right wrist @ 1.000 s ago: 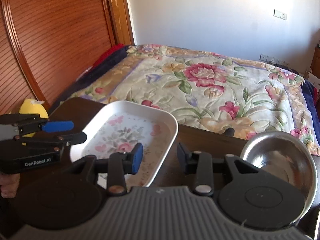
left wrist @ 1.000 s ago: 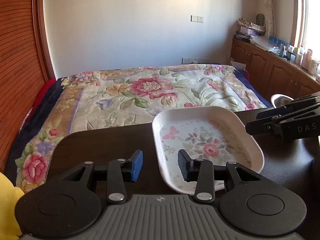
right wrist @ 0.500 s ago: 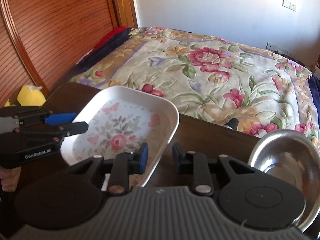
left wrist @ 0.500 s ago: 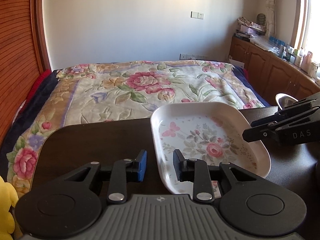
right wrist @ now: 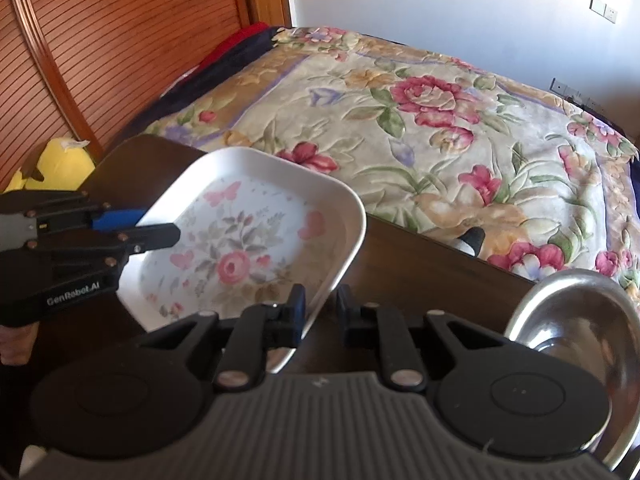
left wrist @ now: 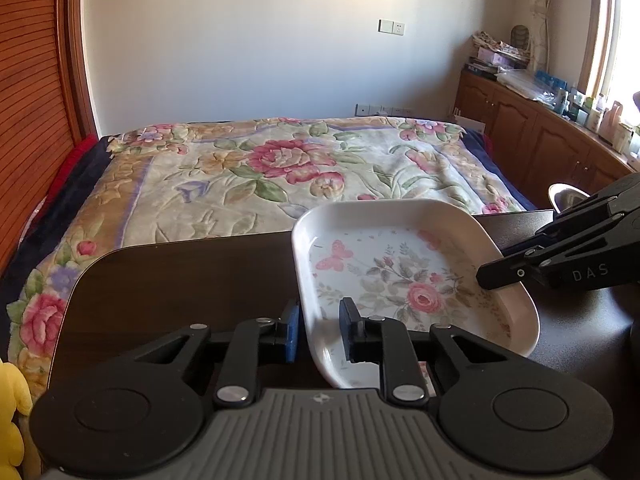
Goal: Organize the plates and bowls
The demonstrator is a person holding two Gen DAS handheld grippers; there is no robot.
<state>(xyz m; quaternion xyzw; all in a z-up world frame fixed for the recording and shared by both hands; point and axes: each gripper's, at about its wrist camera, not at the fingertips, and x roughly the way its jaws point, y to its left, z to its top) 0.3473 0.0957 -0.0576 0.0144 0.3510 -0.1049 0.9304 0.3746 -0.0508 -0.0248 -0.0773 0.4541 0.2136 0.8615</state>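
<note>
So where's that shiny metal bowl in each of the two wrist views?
Left wrist view: only a sliver of the metal bowl shows at the far right edge, behind the right gripper.
Right wrist view: it fills the lower right corner, on the dark table.
Shared landmark: the floral plate, which lies left of the bowl in both.

A dark table (left wrist: pixel 180 280) fills the lower frame, carrying a floral plate (left wrist: pixel 400 276) and a steel bowl (right wrist: pixel 576 320) at lower right.

The plate (left wrist: pixel 404 280) lies on the table (left wrist: pixel 180 280), bowl (right wrist: pixel 580 320) to its right.
</note>
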